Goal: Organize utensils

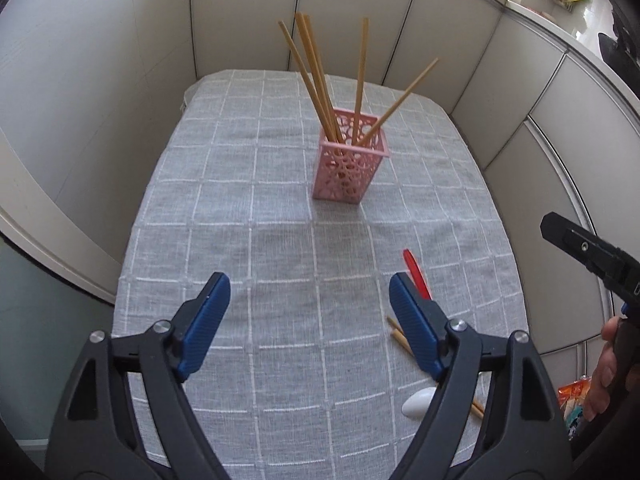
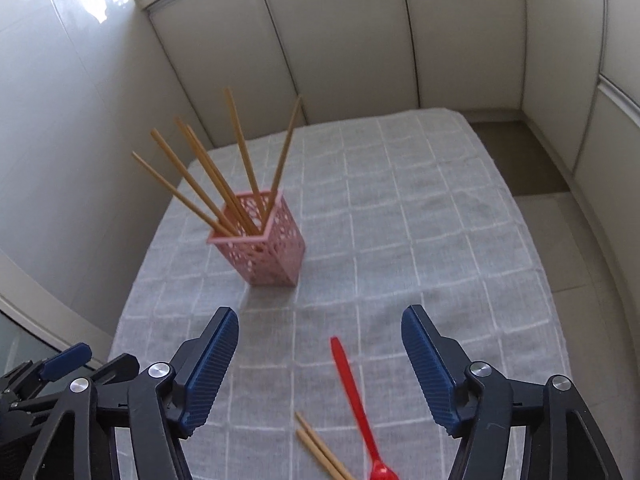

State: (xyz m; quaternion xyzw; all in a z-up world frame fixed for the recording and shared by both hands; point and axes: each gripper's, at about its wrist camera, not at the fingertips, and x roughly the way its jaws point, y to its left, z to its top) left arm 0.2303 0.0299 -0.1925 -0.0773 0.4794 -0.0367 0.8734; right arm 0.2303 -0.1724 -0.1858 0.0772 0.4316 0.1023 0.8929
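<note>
Now both grippers hang over the grey checked tablecloth (image 1: 280, 240), each with its jaws spread wide and nothing between them. The left gripper (image 1: 310, 292) faces the pink lattice holder (image 1: 348, 164), which stands upright well ahead of it toward the far half of the table, with several wooden chopsticks (image 1: 316, 80) fanning out of its top. Just beside that gripper's right finger, partly hidden behind it, lies the red spoon (image 1: 416, 274); nearer still, two loose chopsticks (image 1: 398, 332) poke out from behind the same finger, and a white spoon (image 1: 418, 400) peeks out lower down. Over on the right wrist view, the right gripper (image 2: 320, 328) sits above the red spoon (image 2: 356, 396), whose handle points away between the fingers, closer to the right one, bowl at the near edge. The loose chopsticks (image 2: 320, 452) lie just left of it. The holder (image 2: 268, 248) stands ahead and to the left.
</note>
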